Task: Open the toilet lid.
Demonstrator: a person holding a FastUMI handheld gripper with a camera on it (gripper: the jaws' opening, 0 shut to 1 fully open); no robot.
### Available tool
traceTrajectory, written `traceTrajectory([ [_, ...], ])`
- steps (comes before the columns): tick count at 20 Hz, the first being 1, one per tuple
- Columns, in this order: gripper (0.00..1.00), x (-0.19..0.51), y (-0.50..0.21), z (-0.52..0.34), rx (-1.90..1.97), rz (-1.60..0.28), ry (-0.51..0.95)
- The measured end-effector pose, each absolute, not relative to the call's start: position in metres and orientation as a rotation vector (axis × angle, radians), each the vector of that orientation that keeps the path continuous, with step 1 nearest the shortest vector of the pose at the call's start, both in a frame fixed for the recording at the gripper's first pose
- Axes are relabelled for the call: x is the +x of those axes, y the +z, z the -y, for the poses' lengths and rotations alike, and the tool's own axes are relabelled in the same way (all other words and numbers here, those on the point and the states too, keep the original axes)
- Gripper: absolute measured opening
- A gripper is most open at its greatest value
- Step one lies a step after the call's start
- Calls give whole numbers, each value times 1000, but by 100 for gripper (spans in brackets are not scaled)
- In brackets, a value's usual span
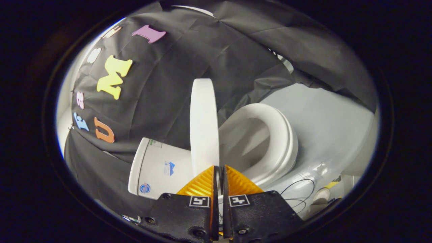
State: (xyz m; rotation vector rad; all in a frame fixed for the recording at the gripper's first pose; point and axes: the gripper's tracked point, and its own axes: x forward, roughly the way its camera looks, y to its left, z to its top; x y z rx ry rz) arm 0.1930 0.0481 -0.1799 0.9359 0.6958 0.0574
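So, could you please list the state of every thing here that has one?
toilet lid: raised, seen edge-on, lower edge between the fingertips
toilet seat: down on the bowl, uncovered
tank: its cover on
hand-held gripper: nearly shut, narrow gap; grip on lid cannot be told

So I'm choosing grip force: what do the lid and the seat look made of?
Lid: looks like smooth, glossy white hard plastic, thin and even-edged, with the gripper fingers closed on its rim. Seat: probably the same plastic, with soft highlights along its rounded ring. Ceramic can't be ruled out.
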Motion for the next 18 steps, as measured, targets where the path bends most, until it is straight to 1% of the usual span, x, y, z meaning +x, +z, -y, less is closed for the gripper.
traceTrajectory([
  [18,8,194,-126,-90,712,-664,71],
])
